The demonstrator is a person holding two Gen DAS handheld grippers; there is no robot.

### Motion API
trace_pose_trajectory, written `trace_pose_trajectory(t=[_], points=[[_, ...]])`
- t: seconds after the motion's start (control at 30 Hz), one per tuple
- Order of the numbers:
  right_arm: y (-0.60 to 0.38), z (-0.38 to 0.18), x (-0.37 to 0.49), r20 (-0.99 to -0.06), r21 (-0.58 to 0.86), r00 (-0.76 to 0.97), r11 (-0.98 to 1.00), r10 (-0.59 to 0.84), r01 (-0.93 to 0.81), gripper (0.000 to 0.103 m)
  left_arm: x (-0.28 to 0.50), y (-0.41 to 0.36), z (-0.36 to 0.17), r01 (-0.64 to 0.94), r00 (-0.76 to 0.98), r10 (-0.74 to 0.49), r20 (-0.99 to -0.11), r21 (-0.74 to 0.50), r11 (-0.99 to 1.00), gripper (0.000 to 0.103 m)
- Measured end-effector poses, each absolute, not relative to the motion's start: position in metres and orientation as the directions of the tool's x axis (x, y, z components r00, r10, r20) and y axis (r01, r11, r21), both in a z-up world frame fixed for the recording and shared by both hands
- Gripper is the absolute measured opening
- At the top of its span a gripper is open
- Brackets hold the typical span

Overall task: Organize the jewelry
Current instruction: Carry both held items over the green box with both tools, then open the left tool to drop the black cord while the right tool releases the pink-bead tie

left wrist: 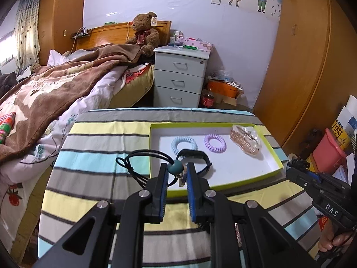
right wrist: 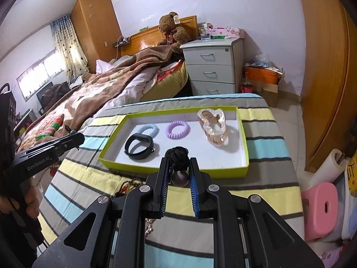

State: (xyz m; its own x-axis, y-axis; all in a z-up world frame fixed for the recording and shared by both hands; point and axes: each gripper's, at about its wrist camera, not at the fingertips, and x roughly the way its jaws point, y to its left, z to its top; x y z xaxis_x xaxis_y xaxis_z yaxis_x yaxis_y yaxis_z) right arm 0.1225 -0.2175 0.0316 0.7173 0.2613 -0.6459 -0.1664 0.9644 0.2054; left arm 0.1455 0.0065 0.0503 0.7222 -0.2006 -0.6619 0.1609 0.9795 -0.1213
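Note:
A shallow white tray with a lime rim [left wrist: 271,155] [right wrist: 245,138] lies on the striped cloth. In it are a blue coil hair tie [left wrist: 184,144] [right wrist: 149,129], a purple coil hair tie [left wrist: 215,143] [right wrist: 177,130], a clear pink hair claw [left wrist: 246,139] [right wrist: 213,126] and a black wristband [left wrist: 200,158] [right wrist: 139,146]. My left gripper [left wrist: 176,170] is shut on a black cord necklace with a teal bead [left wrist: 175,167], held over the tray's near left edge. My right gripper [right wrist: 178,164] is shut on a black knotted tassel with a purple bead [right wrist: 179,156], just before the tray's near rim.
A brown beaded piece [right wrist: 129,186] lies on the cloth at my right gripper's left. The bed [left wrist: 55,93] is left of the table, a white drawer unit [left wrist: 180,78] behind it, wardrobe doors [right wrist: 328,67] and a pink stool [right wrist: 321,210] at the right.

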Motion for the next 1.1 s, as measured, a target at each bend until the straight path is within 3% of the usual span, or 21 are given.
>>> trace_pose_trajectory(t=[0.57, 1.1], points=[[-0.224, 0.008, 0.176, -0.715, 0.167, 0.661, 0.974, 0.228, -0.155, 0.018, 0.217, -0.021, 0.038, 0.229, 0.655, -0.264, -0.709, -0.147, 0.962, 0.017], [-0.221, -0.022, 0.204, -0.765, 0.154, 0.605, 0.975, 0.22, -0.161, 0.018, 0.265, -0.044, 0.001, 0.235, 0.581, -0.25, -0.775, -0.135, 0.963, 0.017]])
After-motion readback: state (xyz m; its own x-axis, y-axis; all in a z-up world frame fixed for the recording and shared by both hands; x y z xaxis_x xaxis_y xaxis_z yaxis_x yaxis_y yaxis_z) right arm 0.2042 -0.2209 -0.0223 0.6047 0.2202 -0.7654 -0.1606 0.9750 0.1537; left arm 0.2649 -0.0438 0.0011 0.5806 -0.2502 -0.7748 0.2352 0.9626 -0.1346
